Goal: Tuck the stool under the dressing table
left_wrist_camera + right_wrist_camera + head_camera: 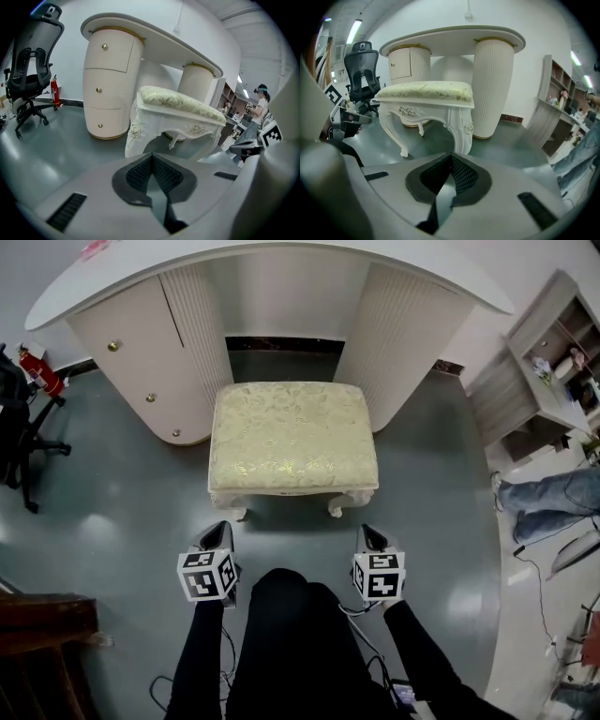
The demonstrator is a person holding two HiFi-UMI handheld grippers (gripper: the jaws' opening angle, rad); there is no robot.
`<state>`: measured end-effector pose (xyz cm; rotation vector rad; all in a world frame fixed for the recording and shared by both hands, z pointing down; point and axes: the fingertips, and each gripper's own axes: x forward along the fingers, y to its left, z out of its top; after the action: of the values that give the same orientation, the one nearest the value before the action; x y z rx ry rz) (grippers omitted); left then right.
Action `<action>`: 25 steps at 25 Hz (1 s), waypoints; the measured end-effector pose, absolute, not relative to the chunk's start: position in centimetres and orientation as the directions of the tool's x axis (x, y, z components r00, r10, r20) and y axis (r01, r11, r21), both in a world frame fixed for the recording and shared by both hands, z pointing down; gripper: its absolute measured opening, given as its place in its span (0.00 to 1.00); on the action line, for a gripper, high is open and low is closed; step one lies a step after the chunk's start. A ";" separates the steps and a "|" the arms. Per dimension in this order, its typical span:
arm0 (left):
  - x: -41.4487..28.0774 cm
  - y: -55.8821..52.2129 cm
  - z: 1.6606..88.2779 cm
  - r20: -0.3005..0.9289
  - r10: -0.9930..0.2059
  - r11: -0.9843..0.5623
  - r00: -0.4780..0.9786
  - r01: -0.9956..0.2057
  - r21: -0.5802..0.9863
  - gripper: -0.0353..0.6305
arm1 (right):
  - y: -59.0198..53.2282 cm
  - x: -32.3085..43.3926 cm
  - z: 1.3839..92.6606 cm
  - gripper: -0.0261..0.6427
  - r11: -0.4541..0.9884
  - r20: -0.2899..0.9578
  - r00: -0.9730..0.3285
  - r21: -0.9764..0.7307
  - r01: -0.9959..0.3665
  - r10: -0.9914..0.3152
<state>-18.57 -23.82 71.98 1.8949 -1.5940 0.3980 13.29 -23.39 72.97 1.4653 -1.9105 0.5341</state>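
Note:
The stool point(292, 437), white carved legs and a cream patterned cushion, stands on the grey floor in front of the dressing table point(272, 259). Its back edge is at the mouth of the knee gap between the two ribbed pedestals. The left gripper point(217, 535) hangs shut and empty just short of the stool's front left leg. Off the front right leg, the right gripper point(372, 537) is also shut on nothing. In the left gripper view the stool point(180, 105) lies ahead of the jaws point(152, 157). In the right gripper view the stool point(426, 91) fills the middle beyond the jaws point(451, 157).
A black office chair point(19, 427) and a red fire extinguisher point(39, 371) stand at the left. A shelf unit point(553, 362) and a person's legs in jeans point(548, 502) are at the right. Dark wooden furniture point(47, 624) sits at the lower left.

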 end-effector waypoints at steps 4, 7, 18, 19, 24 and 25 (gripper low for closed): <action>-18.9 -24.4 75.5 0.596 -0.772 -0.061 0.221 -0.959 0.276 0.06 | -24.3 13.2 75.7 0.05 0.282 0.704 -0.144 0.083 -0.956 -0.695; -18.9 -24.9 77.0 0.608 -0.763 -0.049 0.221 -0.957 0.287 0.06 | -25.3 12.7 76.5 0.05 0.295 0.699 -0.146 0.096 -0.951 -0.700; -19.3 -26.9 79.4 0.615 -0.756 -0.055 0.225 -0.958 0.282 0.06 | -28.7 12.1 77.4 0.05 0.263 0.670 -0.124 0.111 -0.958 -0.732; -19.4 -27.1 79.6 0.616 -0.755 -0.053 0.224 -0.957 0.284 0.06 | -28.8 12.1 77.5 0.05 0.261 0.670 -0.121 0.112 -0.959 -0.732; -19.4 -27.3 80.6 0.631 -0.744 -0.035 0.222 -0.955 0.295 0.06 | -29.4 12.2 78.0 0.05 0.257 0.679 -0.105 0.126 -0.958 -0.726; -19.5 -27.3 80.7 0.634 -0.741 -0.033 0.220 -0.956 0.293 0.06 | -29.4 12.2 78.2 0.05 0.253 0.681 -0.102 0.126 -0.959 -0.725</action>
<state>-19.51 -27.32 80.73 1.8226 -1.5718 0.4059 12.18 -29.39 78.15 1.5305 -1.8863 0.4673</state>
